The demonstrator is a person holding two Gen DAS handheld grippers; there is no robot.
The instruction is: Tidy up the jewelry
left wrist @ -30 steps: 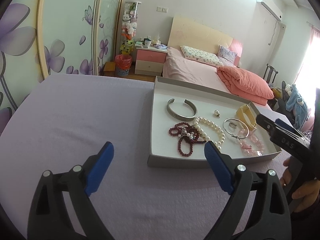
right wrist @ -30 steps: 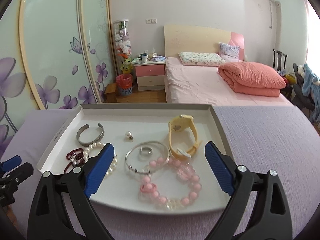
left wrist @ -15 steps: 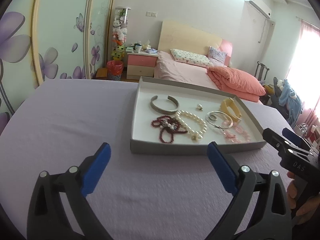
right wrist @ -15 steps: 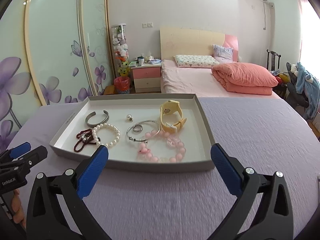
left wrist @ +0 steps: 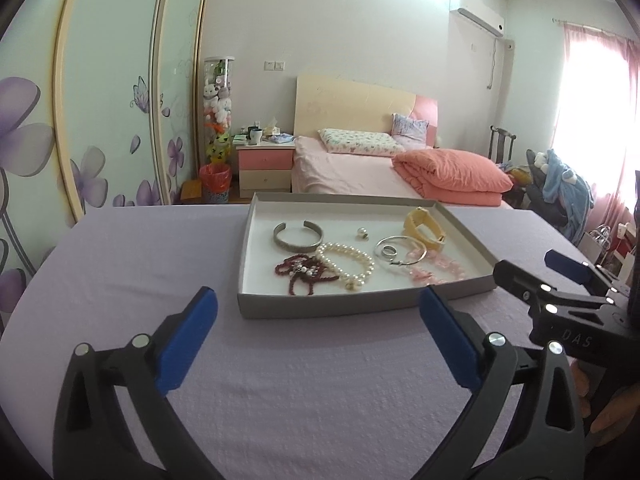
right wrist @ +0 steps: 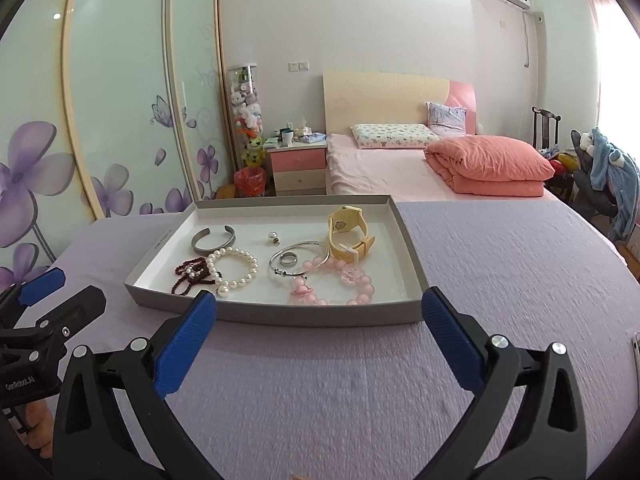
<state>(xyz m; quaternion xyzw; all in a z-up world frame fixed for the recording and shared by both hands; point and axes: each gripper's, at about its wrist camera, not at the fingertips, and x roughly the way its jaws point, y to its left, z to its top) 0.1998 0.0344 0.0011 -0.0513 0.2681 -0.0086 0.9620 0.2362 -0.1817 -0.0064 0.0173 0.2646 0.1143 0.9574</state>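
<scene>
Jewelry lay in a shallow grey cardboard tray with a white floor (left wrist: 312, 307), which sat on the lilac quilted tablecloth (left wrist: 132, 264) ahead of the left gripper (left wrist: 318, 340). That claw was spread wide, its blue-padded fingers (left wrist: 186, 344) hovering over bare cloth just short of the tray's near wall and holding nothing. Straight beyond its gap rested a dark red bead strand (left wrist: 300, 272), touching a white pearl bracelet (left wrist: 347, 266); farther back lay an open silver cuff bangle (left wrist: 298, 236). Toward the claw's right finger were a thin silver hoop bangle (left wrist: 400, 252) with a plain silver ring (left wrist: 388, 251) inside it, a pink bead bracelet (left wrist: 436, 270), a pale yellow wristwatch (left wrist: 424, 226) and a small pearl earring (left wrist: 363, 234). The right gripper (left wrist: 560, 280) stood off to the right, beside the tray's near corner.

From the right wrist, the right gripper (right wrist: 318, 340) was likewise spread apart and empty, its blue pads (right wrist: 452, 340) poised over the tablecloth (right wrist: 500, 280) just before the tray (right wrist: 320, 317). Ahead of its left finger lay the pearl bracelet (right wrist: 234, 268) and red strand (right wrist: 188, 276), with the cuff (right wrist: 214, 238) beyond. Centrally sat the hoop bangle (right wrist: 298, 260) around the ring (right wrist: 288, 259), overlapping the pink bracelet (right wrist: 340, 284); the watch (right wrist: 348, 232) and earring (right wrist: 273, 237) lay farther off. The left gripper (right wrist: 48, 296) showed at far left.
</scene>
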